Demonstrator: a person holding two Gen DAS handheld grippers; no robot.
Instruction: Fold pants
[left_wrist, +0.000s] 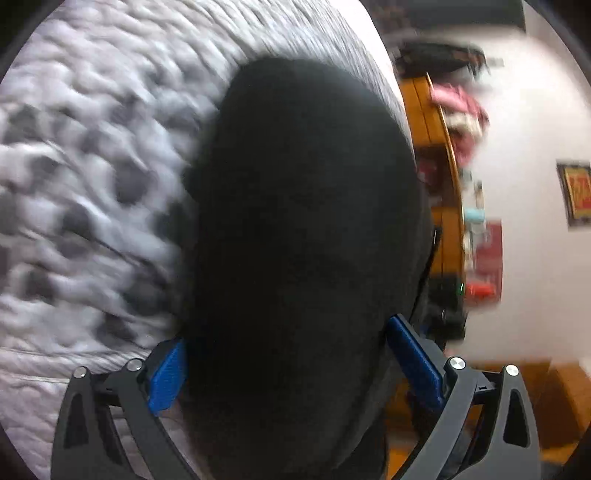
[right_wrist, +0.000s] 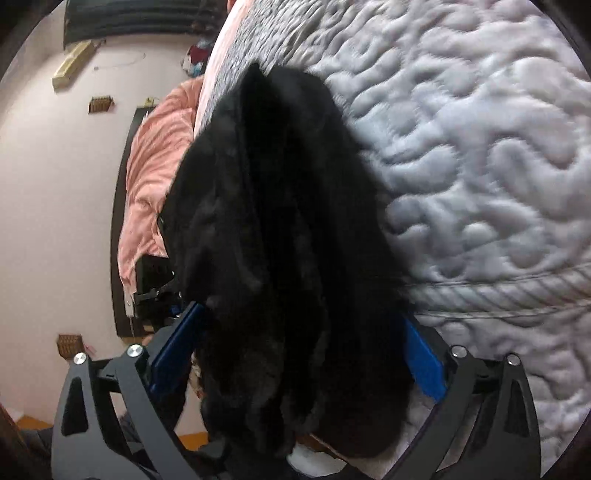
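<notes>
- Left gripper (left_wrist: 291, 373): blue pads (left_wrist: 166, 380) sit wide on either side of a thick bunch of the black pants (left_wrist: 303, 221); jaws look clamped on the cloth, though the contact itself is hidden by it
- Right gripper (right_wrist: 295, 362): same picture; jaws set wide with a bundle of pants (right_wrist: 280, 229) gripped between them; layered folds visible
- Pants held up off the bed, draping forward over both cameras; quilted grey bedspread (right_wrist: 480, 166) lies beyond
- Judged step: carrying the held edge over to lay a fold; both grippers should travel level and together so the edge lands straight; lower before releasing
- Room: bedspread is open on the quilt side; bed edge and wooden furniture (left_wrist: 436, 147) close on the left gripper's outer side; pink blanket (right_wrist: 155, 166) beside the right; frames blurred, finer detail unreadable
</notes>
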